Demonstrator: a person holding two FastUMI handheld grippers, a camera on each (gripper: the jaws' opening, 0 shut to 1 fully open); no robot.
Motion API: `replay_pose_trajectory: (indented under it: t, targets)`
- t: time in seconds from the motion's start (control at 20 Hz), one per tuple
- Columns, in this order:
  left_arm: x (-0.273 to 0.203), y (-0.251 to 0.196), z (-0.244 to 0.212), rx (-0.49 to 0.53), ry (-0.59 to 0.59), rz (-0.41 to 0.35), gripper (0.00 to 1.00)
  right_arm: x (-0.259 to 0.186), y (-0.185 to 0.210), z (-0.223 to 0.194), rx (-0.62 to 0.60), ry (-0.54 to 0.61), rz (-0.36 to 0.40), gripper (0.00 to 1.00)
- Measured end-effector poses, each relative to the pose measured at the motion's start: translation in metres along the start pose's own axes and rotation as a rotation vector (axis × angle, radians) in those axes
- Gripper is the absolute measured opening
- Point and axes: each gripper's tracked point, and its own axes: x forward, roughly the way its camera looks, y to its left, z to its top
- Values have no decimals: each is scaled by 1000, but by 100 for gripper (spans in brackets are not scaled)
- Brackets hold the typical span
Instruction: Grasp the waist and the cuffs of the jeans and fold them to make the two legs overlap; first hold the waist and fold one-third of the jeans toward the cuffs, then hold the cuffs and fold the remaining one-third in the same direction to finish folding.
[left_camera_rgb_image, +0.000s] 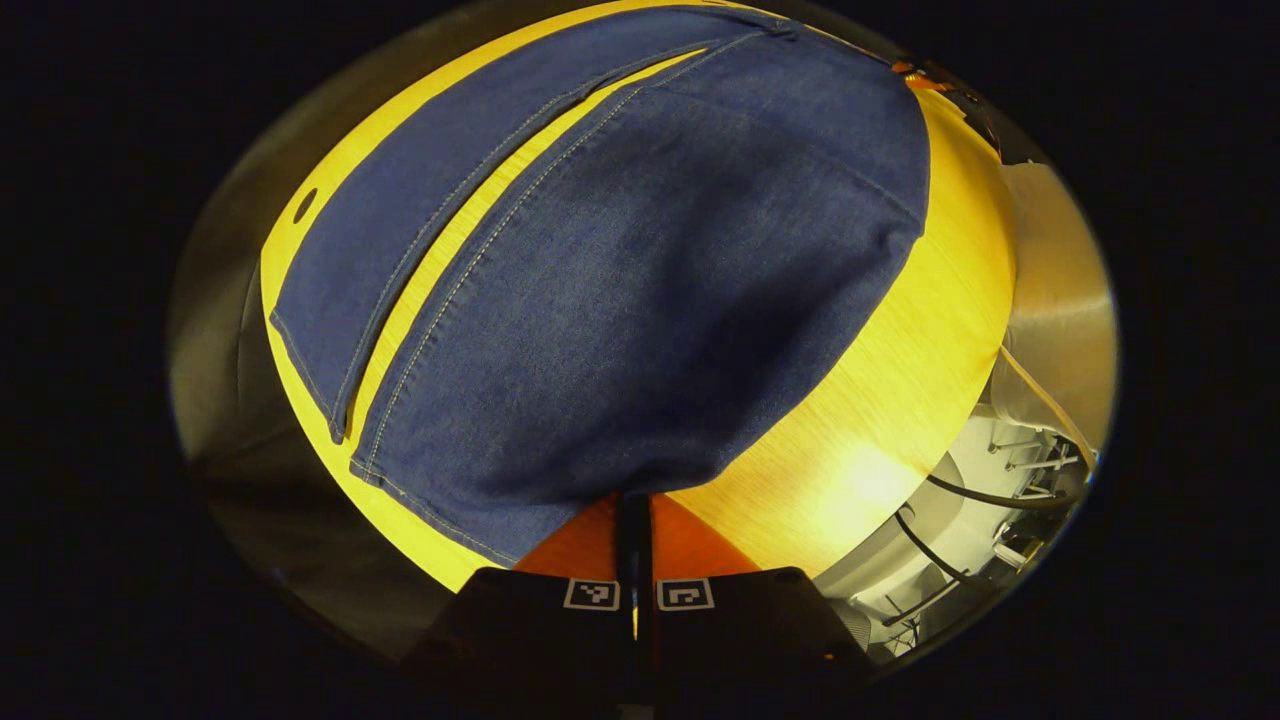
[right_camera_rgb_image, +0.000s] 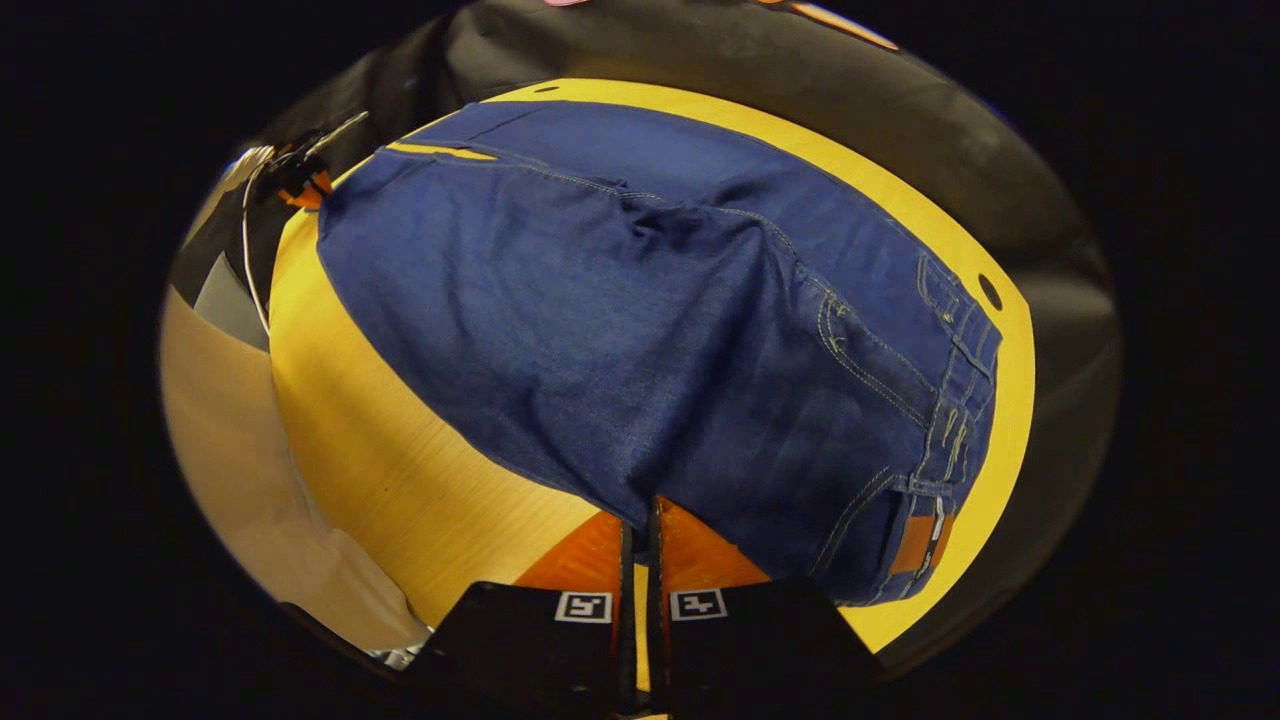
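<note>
Blue jeans (left_camera_rgb_image: 650, 300) lie along a yellow wooden table (left_camera_rgb_image: 900, 380), with their near side edge raised off it. My left gripper (left_camera_rgb_image: 635, 500) is shut on that edge near the cuffs (left_camera_rgb_image: 430, 510). The far leg (left_camera_rgb_image: 400, 230) rests flat, a strip of table showing between the legs. In the right gripper view, my right gripper (right_camera_rgb_image: 640, 525) is shut on the same edge of the jeans (right_camera_rgb_image: 620, 350), close to the waistband (right_camera_rgb_image: 960, 380) and its leather patch (right_camera_rgb_image: 915, 540). The left gripper (right_camera_rgb_image: 300, 178) shows small at the far end of the denim.
A round hole (right_camera_rgb_image: 990, 291) sits in the table near the waistband, by the far edge. Light fabric of a person (right_camera_rgb_image: 230, 450) is at the table's near side. White gear with black cables (left_camera_rgb_image: 1000, 500) stands below the table edge.
</note>
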Motion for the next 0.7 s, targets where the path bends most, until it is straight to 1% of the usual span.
replay_pose_trajectory:
  t: [0.1, 0.15, 0.2, 0.3, 0.35, 0.4, 0.5, 0.6, 0.7]
  targets:
    - [0, 0, 0, -26, -6, 15, 0, -1, -1, 2, 15, -10, -26, 5]
    - [-1, 1, 1, -51, -10, 23, 0, -2, -2, 2, 22, -26, -46, 2]
    - [0, 1, 0, -89, -15, 30, 0, -3, -2, 1, 41, -39, -72, 5]
    - [-1, 3, 1, -175, -39, 53, 0, -5, -2, 1, 101, -60, -130, 5]
    - [-2, 4, 4, -222, -72, 78, 0, -11, -2, 3, 139, -71, -158, 5]
    - [-2, 4, 6, -275, -115, 108, 0, -5, -4, 1, 176, -83, -187, 3]
    - [-5, 8, 10, -412, -194, 175, 0, -11, -5, 4, 239, -118, -235, 3]
    - [-14, 17, 15, -528, -278, 243, 0, -23, -7, 20, 296, -186, -270, 3]
    - [-32, 29, 26, -633, -373, 303, 0, -42, -12, 35, 363, -262, -284, 3]
